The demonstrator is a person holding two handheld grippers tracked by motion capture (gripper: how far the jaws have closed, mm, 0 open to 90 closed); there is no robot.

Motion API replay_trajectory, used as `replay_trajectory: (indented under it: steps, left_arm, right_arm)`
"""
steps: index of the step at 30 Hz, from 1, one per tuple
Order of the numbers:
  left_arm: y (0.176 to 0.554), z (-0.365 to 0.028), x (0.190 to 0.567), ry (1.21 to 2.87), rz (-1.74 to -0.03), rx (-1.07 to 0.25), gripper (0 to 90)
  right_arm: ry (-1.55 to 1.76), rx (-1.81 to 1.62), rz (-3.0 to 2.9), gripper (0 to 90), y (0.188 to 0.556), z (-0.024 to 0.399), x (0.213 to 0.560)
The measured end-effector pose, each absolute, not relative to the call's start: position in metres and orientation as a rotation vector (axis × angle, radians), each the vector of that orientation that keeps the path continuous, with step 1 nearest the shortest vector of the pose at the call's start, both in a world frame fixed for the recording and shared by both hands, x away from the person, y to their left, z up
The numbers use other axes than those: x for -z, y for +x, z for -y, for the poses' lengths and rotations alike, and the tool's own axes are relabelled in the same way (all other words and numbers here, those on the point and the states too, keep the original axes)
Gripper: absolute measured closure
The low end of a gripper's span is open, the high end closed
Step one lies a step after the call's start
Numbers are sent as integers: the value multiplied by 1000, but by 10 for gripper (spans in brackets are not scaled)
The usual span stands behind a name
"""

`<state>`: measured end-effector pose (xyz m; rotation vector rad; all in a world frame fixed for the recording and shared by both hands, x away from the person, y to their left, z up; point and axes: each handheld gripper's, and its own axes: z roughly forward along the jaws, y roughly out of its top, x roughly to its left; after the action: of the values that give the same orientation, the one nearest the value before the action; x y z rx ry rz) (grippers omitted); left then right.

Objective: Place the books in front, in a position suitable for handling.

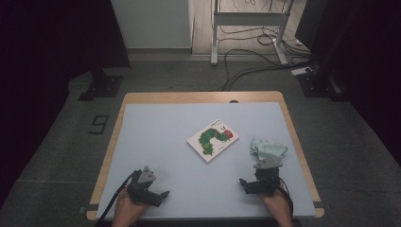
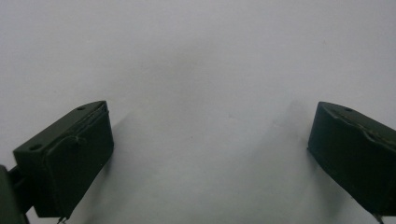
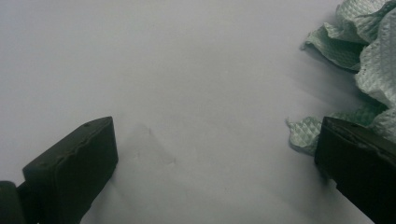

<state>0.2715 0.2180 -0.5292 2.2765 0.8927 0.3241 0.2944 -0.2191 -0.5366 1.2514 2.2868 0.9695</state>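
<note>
High view: pale tabletop (image 1: 156, 137) w/ a wood rim showing along the far, left and right edges. Left gripper (image 1: 163, 194) sits near the front edge, left of centre, held by a hand (image 1: 126, 212) coming in over the front edge; jaws point toward the tabletop's right. Right gripper (image 1: 244, 182) sits near the front edge toward the right corner, held by the other hand (image 1: 275, 204); jaws point toward the tabletop's left. Crumpled green cloth (image 1: 267, 150) lies just beyond the right gripper, close to the right edge, apart from the jaws. Picture book (image 1: 213, 139) w/ a green caterpillar cover lies flat abt mid-table, turned at an angle, well apart from both grippers. Wide bare surface btwn the two grippers, also across the far half and the left side.

Left gripper view: both jaws spread wide, nothing btwn them, just bare tabletop (image 2: 201, 93) ahead.

Right gripper view: jaws spread wide, bare tabletop (image 3: 187, 84) btwn them. Cloth (image 3: 369, 56) bunches at the upper right; one fold sits just beside the right-hand jaw. Can't tell if it touches. Not pinched.
</note>
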Motion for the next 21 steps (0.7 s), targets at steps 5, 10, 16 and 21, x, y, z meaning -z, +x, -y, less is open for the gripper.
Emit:
replay_trajectory:
  steps: [5, 10, 16, 21]
  left_arm:
    - [272, -218, 529, 2279, -892, -325, 0]
    - [272, -217, 529, 2272, -909, -326, 0]
    - [272, -215, 528, 2258, -930, -323, 0]
    - [283, -215, 523, 2201, -912, -242, 0]
  right_arm:
    - [1252, -965, -2288, 0, 295, 219, 536]
    - [1240, -944, -2317, 3, 295, 217, 533]
    - [1188, -982, -2330, 1, 296, 210, 524]
    - [1163, -1020, -2320, 2, 304, 203, 513]
